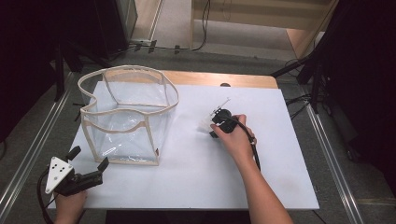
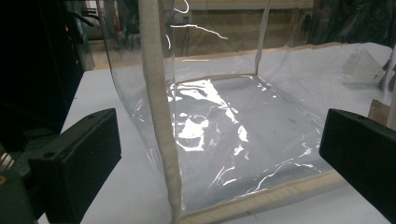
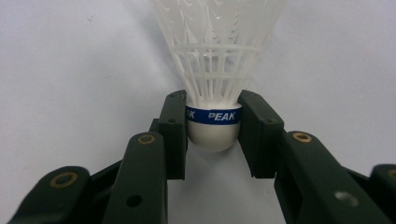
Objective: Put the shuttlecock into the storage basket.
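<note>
Right gripper view: black jaws of the right gripper (image 3: 213, 133) pinch the white cork head of a shuttlecock (image 3: 213, 126) at its blue band — pads pressed on both sides, skirt pointing away over the white table (image 3: 70, 70).
Left gripper view: left gripper (image 2: 219, 158) spread wide, nothing between its jaws; just ahead stands a clear bag (image 2: 224, 121) with cream trim, mouth up, nothing visible inside.
High view: left gripper (image 1: 88, 165) rests near the table's (image 1: 280, 177) front left corner, just short of the bag (image 1: 128, 114); the right gripper (image 1: 211, 126) holds the shuttlecock (image 1: 204, 124) low over mid-table, right of the bag and apart from it.
Step in hand: likely lifting the shuttlecock toward the bag.
Doing it well: keep the squeeze on the firm cork — not the skirt — lift straight, clear the rim before letting go.
</note>
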`<state>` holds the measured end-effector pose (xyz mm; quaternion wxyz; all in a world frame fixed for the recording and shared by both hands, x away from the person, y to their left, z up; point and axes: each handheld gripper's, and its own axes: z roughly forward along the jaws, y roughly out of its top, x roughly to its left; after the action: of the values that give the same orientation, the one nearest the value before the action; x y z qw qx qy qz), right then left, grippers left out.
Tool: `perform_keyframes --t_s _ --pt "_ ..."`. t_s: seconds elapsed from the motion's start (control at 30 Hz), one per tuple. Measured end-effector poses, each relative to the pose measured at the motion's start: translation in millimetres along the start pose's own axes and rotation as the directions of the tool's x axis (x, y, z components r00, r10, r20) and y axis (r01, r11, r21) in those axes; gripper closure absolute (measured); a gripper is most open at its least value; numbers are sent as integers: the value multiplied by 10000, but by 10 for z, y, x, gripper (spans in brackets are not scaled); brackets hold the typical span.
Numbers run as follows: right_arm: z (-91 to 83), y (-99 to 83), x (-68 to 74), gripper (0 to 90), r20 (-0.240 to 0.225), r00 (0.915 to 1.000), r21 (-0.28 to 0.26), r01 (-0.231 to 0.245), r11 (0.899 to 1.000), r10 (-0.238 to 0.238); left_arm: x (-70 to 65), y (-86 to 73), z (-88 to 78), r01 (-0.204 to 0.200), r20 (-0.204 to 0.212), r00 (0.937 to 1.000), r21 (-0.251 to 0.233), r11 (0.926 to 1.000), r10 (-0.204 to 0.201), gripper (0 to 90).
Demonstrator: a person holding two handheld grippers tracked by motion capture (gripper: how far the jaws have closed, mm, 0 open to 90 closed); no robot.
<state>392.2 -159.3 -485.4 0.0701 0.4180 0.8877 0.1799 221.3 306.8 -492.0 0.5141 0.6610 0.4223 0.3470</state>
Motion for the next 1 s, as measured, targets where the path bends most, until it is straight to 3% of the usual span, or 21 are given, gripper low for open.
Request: perform_keyframes --t_s 1.0 --pt "-343 150 -69 626 -371 9987 -393 333 9987 -348 -2 1 5 -44 -29 10000 3 10000 44 0"
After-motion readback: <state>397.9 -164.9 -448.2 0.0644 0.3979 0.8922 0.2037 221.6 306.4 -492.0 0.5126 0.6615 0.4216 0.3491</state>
